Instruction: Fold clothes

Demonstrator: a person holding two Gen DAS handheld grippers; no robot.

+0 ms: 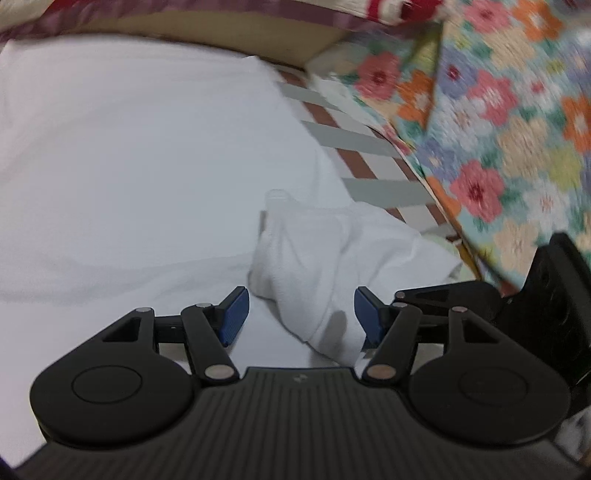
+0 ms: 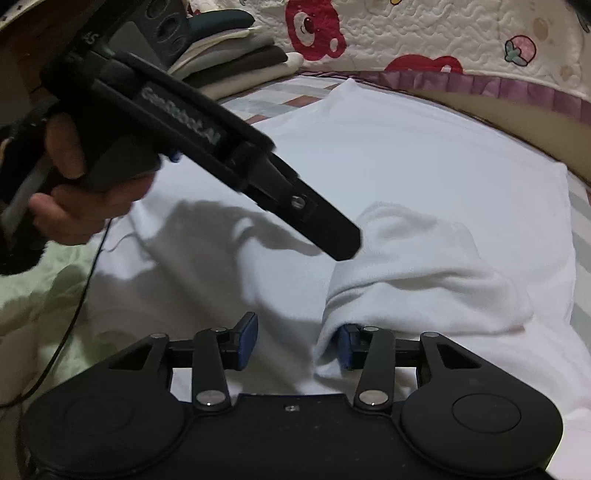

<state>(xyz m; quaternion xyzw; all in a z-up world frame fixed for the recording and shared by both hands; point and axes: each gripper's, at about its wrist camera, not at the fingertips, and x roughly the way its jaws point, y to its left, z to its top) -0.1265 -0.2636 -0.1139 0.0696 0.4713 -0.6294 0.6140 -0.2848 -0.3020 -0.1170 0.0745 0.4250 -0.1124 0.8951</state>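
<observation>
A white garment (image 1: pixel 129 166) lies spread flat on the bed. One part of it is bunched into a raised fold (image 1: pixel 314 266). My left gripper (image 1: pixel 303 315) is open, and the fold's lower end lies between its blue pads without being clamped. In the right wrist view the same fold (image 2: pixel 417 258) rises on the garment (image 2: pixel 388 155) and drapes over my right finger pad (image 2: pixel 345 349). My right gripper (image 2: pixel 295 345) is open. A hand (image 2: pixel 74 206) holds the left gripper (image 2: pixel 343 247) above, its tip at the fold's top.
A floral quilt (image 1: pixel 498 129) and a striped sheet (image 1: pixel 362 147) border the garment on the right. A stack of folded clothes (image 2: pixel 236 62) and a bear-print quilt (image 2: pixel 424 33) lie at the far side. Pale green bedding (image 2: pixel 44 295) and a thin cable (image 2: pixel 74 314) are at the left.
</observation>
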